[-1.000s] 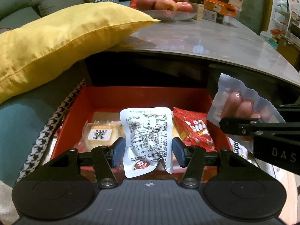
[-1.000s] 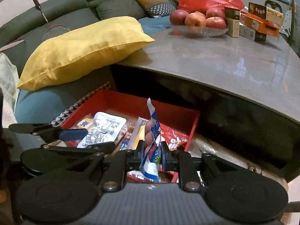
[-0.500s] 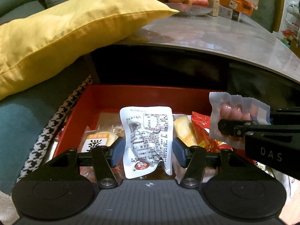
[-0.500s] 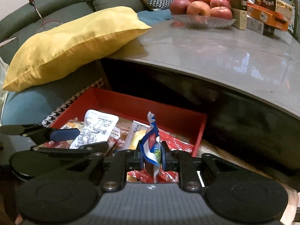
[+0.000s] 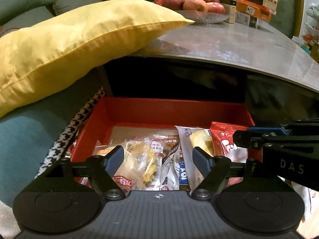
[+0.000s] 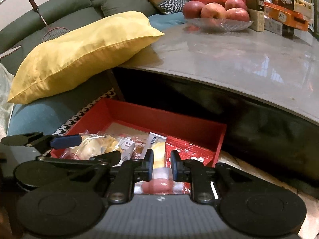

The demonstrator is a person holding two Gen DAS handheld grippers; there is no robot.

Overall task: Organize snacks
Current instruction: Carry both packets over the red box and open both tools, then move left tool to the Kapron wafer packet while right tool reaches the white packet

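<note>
I see the grey table (image 6: pixel 249 59) overhanging the red box (image 5: pixel 171 110) at 12 o'clock; the box's far half is bare. Crinkled snack packets (image 5: pixel 139 159) crowd its near half, a red bag (image 6: pixel 191 151) at 3 o'clock. My left gripper (image 5: pixel 157 157) hangs wide open and empty; my right gripper (image 6: pixel 161 164) is parted above a blurred pink sausage pack (image 6: pixel 159 186).

Warm, dim indoor light; window glare on tabletop (image 6: pixel 259 59) toward 2 o'clock. Deep shadow under table. Fisheye bending at edges, dark corners. Blurred packet (image 6: pixel 159 185) at 6 o'clock.
</note>
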